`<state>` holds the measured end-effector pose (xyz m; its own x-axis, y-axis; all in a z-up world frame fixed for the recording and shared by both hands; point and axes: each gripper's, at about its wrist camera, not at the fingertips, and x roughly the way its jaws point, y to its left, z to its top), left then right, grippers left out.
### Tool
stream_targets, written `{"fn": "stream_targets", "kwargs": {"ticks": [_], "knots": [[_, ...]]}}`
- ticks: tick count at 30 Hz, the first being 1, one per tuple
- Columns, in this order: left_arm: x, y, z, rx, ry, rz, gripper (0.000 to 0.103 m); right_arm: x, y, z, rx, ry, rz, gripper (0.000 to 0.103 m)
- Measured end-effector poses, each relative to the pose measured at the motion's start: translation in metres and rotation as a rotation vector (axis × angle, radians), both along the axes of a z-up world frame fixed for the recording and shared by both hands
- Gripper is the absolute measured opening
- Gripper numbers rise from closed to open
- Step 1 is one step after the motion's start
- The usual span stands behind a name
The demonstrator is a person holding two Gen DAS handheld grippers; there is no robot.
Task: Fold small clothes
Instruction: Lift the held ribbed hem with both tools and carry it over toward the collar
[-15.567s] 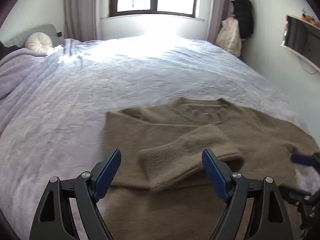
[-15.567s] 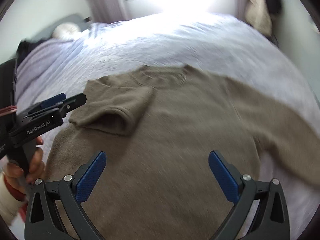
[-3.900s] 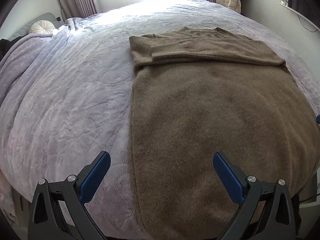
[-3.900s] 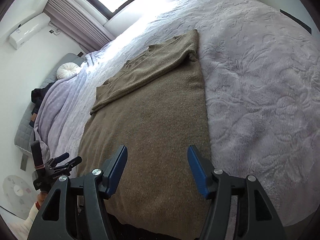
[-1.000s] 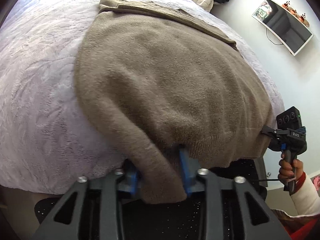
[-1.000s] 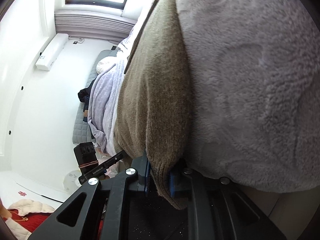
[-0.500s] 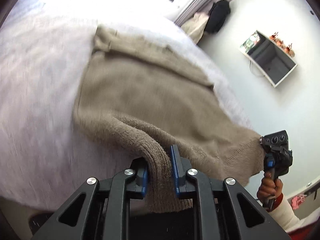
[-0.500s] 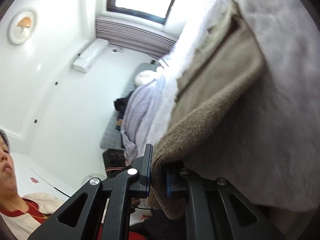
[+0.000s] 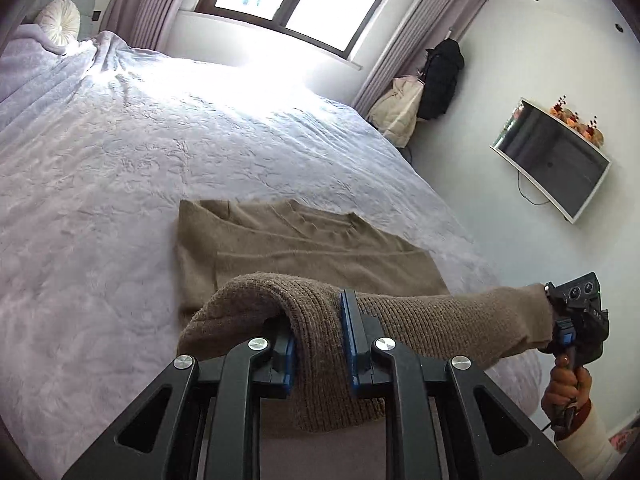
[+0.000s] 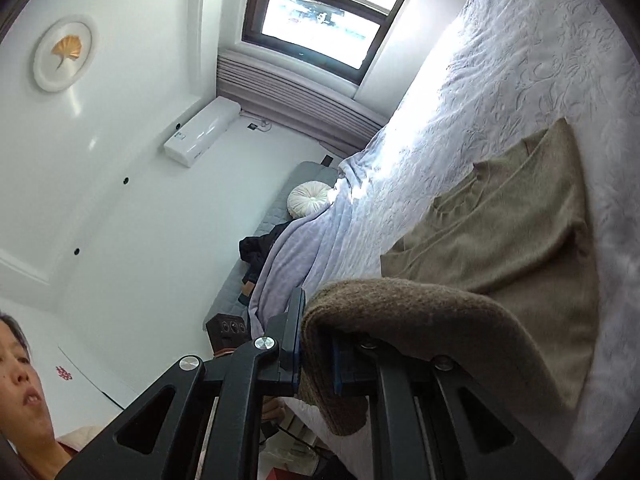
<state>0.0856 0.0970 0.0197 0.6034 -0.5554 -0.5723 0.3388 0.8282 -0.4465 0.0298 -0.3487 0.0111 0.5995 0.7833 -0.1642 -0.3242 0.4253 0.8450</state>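
Observation:
A brown knitted sweater (image 9: 304, 248) lies on the lilac bed, sleeves folded across its chest, neck toward the window. Its ribbed bottom hem is lifted off the bed and stretched between both grippers. My left gripper (image 9: 318, 344) is shut on the hem's left corner. My right gripper (image 10: 316, 354) is shut on the hem's right corner; it also shows in the left wrist view (image 9: 568, 320), held in a hand at the far right. The sweater's upper part (image 10: 500, 232) still rests flat on the bed.
The lilac quilted bedspread (image 9: 120, 168) covers the wide bed. A round white cushion (image 9: 60, 26) lies at the headboard. A wall television (image 9: 552, 160) hangs to the right, coats (image 9: 424, 92) beside the window. The person's face (image 10: 20, 372) shows at the lower left.
Both grippers, shut on the hem, have risen from the bed's front edge and carried the hem up and forward over the sweater's body.

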Motion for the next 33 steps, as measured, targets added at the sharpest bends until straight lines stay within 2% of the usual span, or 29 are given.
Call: {"fn": "stream_targets", "kwargs": {"ticks": [4,10,15,17,19,21,23,24,25,26,27,28,30,31,32,33], "knots": [[0.066,-0.011,-0.018,-0.016,0.034,0.041,0.020,0.065,-0.011,-0.007,0.016,0.061,-0.032,0.012],[0.140,-0.034,-0.063,0.076,0.110,0.061,0.020,0.149,-0.029,-0.054,0.010,0.200,-0.097,0.012],[0.161,-0.045,-0.102,0.149,0.177,0.071,0.020,0.188,-0.041,-0.112,-0.068,0.356,-0.165,0.012],[0.161,-0.048,-0.113,0.170,0.189,0.068,0.021,0.190,-0.042,-0.122,-0.075,0.366,-0.179,0.012],[0.158,-0.049,-0.111,0.171,0.183,0.072,0.021,0.188,-0.043,-0.118,-0.081,0.358,-0.181,0.014],[0.155,-0.048,-0.105,0.168,0.186,0.064,0.021,0.183,-0.041,-0.108,-0.126,0.363,-0.176,0.023],[0.150,-0.046,-0.095,0.166,0.169,0.042,0.021,0.176,-0.038,-0.096,-0.152,0.337,-0.154,0.045],[0.146,-0.046,-0.089,0.174,0.157,0.028,0.021,0.169,-0.037,-0.089,-0.158,0.318,-0.146,0.049],[0.142,-0.046,-0.086,0.182,0.151,0.014,0.026,0.164,-0.037,-0.084,-0.159,0.305,-0.142,0.051],[0.138,-0.045,-0.082,0.186,0.149,0.001,0.035,0.158,-0.037,-0.081,-0.153,0.298,-0.136,0.051],[0.134,-0.044,-0.080,0.180,0.145,-0.005,0.065,0.152,-0.037,-0.079,-0.143,0.297,-0.129,0.051],[0.129,-0.042,-0.078,0.171,0.130,-0.002,0.084,0.148,-0.038,-0.079,-0.136,0.298,-0.125,0.051],[0.120,-0.043,-0.075,0.164,0.100,-0.014,0.084,0.143,-0.036,-0.080,-0.141,0.296,-0.103,0.050],[0.119,-0.046,-0.078,0.157,0.117,-0.039,0.084,0.140,-0.034,-0.081,-0.151,0.287,-0.091,0.042],[0.120,-0.050,-0.081,0.149,0.138,-0.054,0.084,0.140,-0.030,-0.081,-0.172,0.282,-0.082,0.030],[0.122,-0.055,-0.085,0.148,0.155,-0.069,0.084,0.144,-0.025,-0.081,-0.184,0.288,-0.074,0.026]]}}
